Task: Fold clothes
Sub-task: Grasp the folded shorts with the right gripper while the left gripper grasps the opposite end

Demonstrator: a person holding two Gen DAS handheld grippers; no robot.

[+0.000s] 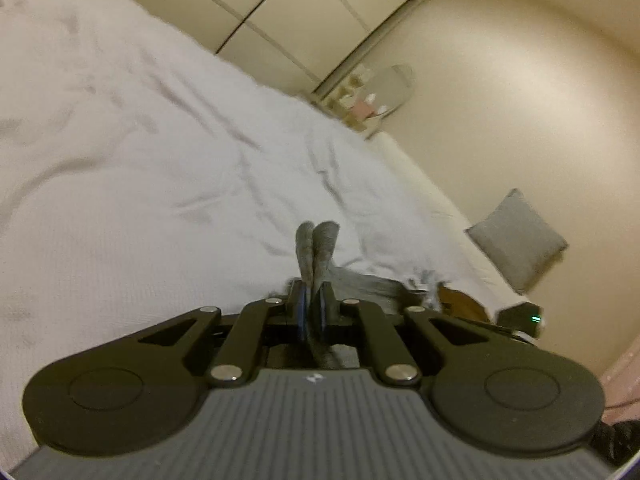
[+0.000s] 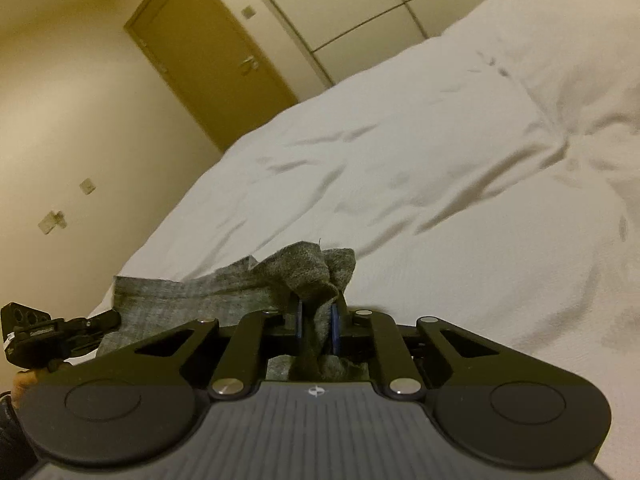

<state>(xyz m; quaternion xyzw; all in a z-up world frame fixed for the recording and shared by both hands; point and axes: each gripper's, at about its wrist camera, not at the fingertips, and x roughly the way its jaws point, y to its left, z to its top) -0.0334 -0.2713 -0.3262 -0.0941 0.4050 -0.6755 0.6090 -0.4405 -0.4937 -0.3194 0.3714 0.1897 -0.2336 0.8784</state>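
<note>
- Left tool (image 1: 312, 300): jaws narrow, clamped on a fold of the grey garment (image 1: 318, 248); two rounded folds of fabric stand up past the blue pads (image 1: 301, 312).
- Right tool (image 2: 318, 320): jaws narrow, clamped on a bunched corner of the same grey garment (image 2: 240, 284); the fabric rises in a crumpled peak just ahead of the fingertips.
- Garment position: held above the white bed (image 2: 440, 160), close to the bed's near edge. In the right wrist view it stretches from the right tool leftward to the left tool (image 2: 60, 332), visible at the frame's left edge.
- Long axis: runs tool to tool, roughly along the near bed edge; the span sags slightly between the grips.
- Open room: the wrinkled bed surface beyond both tools is bare cover up to the far edge.
- Surroundings: a grey cushion (image 1: 518, 240) lies off the bed's side edge; a door (image 2: 208, 52) and wardrobe panels (image 1: 280, 12) stand beyond the far edge.
</note>
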